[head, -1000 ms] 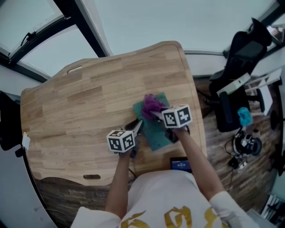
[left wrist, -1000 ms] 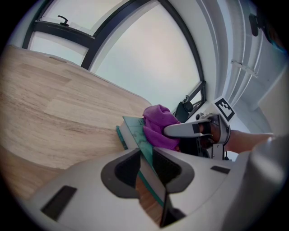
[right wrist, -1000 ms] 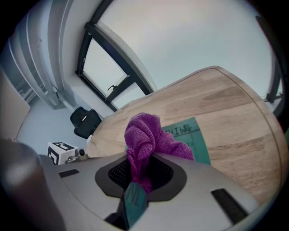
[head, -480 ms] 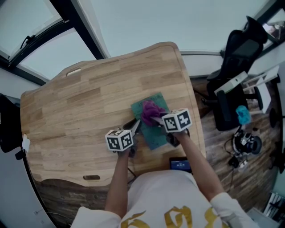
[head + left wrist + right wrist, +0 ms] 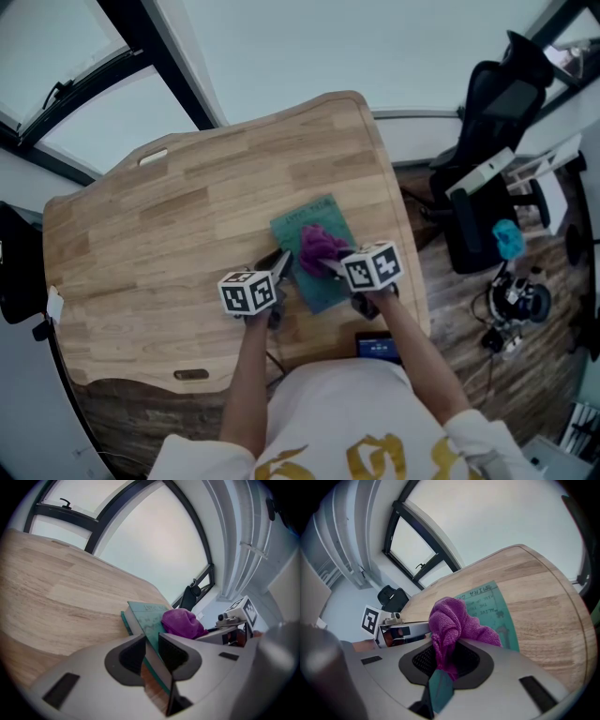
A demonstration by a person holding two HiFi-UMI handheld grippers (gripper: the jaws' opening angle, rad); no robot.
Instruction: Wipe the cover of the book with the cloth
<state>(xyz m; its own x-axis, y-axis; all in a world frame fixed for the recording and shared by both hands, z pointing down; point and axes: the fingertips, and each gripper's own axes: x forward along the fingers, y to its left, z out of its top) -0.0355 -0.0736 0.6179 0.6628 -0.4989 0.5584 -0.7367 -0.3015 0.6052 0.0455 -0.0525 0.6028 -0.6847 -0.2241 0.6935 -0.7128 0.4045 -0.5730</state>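
Nearest the camera: white shirt with yellow print, both forearms stretched forward. A small dark device with a blue screen sat at the near edge of the pale wooden bench, possibly a tablet, though the view was too small to be sure.

Left tongs, under their marker cube: clenched on the near left edge of the thin teal book. In the left gripper view the two pads pressed the book's edge from both sides.

Right tongs, just beside the left ones: grasping a bunched purple cloth. In the right gripper view a fold of the cloth ran down between the jaws, and the rest bulged out onto the cover.

The book lay on the near right part of the bench, set at a slant to its edges. The cloth rested on the middle of the cover; the far end, with its printed title, was bare.

Farther off: dark window frame bars beyond the bench's far left side. At the right, well apart from the bench, a black office chair stood on wood-plank floor.
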